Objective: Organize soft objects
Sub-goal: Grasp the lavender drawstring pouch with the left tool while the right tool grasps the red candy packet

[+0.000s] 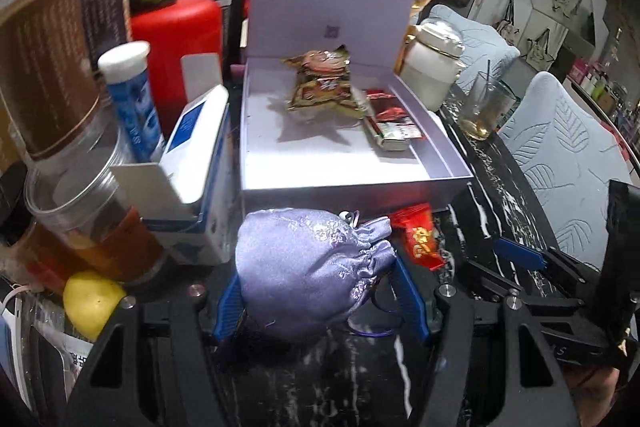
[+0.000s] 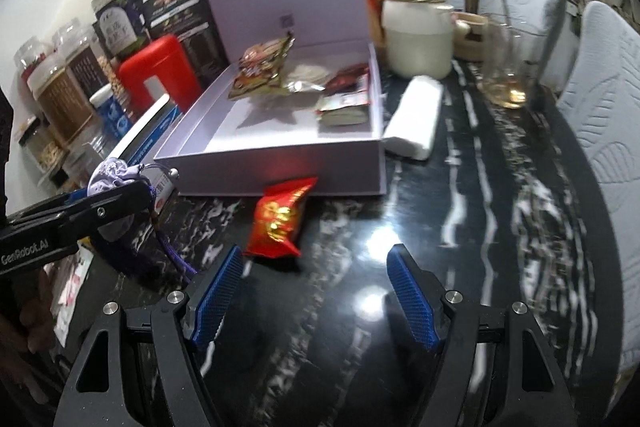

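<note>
My left gripper [image 1: 316, 279] is shut on a lavender satin drawstring pouch [image 1: 308, 267], its blue pads pressing both sides. It hangs just in front of an open lavender box [image 1: 352, 183] with its lid raised, which holds a brown snack bag [image 1: 324, 83] and small packets [image 1: 392, 123]. A red packet [image 1: 418, 239] lies on the black marble table against the box's front wall. In the right wrist view my right gripper [image 2: 316, 255] stands open above the table, the red packet [image 2: 280, 219] just ahead of its left fingertip. The left gripper [image 2: 120, 195] with the pouch [image 2: 112, 175] shows at the left.
Jars [image 1: 60, 87], a red canister [image 1: 176, 59], a blue tube [image 1: 132, 103] and a blue-and-white carton [image 1: 200, 163] crowd the left. A white lidded jar [image 2: 416, 31], a glass [image 2: 508, 67] and a white napkin pack [image 2: 416, 119] stand right of the box. Pale chairs [image 2: 600, 127] line the table's right edge.
</note>
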The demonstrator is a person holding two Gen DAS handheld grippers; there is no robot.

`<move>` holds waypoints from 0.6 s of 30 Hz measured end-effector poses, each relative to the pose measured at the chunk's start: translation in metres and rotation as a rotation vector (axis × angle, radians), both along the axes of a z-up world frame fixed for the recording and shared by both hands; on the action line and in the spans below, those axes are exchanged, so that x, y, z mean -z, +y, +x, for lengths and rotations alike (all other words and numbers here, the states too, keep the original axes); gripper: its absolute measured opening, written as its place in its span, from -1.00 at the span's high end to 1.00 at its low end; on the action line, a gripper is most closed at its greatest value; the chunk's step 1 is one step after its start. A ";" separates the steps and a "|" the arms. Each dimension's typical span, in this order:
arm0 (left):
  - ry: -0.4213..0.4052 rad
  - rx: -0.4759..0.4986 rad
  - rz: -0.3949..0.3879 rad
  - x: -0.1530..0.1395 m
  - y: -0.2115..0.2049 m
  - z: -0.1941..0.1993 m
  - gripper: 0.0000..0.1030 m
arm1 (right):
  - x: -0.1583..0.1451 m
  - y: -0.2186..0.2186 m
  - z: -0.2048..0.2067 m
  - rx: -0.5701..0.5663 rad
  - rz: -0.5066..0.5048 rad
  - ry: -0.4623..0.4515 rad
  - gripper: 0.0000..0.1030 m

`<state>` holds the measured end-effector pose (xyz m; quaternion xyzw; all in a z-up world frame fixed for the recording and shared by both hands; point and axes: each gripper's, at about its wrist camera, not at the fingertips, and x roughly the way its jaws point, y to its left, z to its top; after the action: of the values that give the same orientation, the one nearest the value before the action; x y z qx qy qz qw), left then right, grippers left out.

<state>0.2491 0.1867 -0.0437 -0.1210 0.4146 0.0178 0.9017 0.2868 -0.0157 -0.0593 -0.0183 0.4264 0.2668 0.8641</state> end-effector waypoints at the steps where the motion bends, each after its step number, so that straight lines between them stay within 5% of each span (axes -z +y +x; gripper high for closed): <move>1: 0.003 -0.002 -0.008 0.002 0.004 0.001 -0.26 | 0.003 0.005 0.003 -0.005 -0.002 0.006 -0.46; 11: 0.014 -0.009 -0.044 0.012 0.020 0.009 -0.26 | 0.026 0.043 0.034 -0.048 -0.038 0.045 -0.45; 13: 0.016 -0.010 -0.046 0.013 0.021 0.011 -0.26 | 0.032 0.049 0.038 -0.056 -0.042 0.059 -0.34; 18: 0.020 -0.011 -0.046 0.014 0.021 0.012 -0.26 | 0.038 0.054 0.040 -0.062 -0.058 0.065 0.35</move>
<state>0.2609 0.2080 -0.0573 -0.1441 0.4233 0.0145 0.8943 0.3267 0.0384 -0.0970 -0.0479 0.4610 0.2817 0.8402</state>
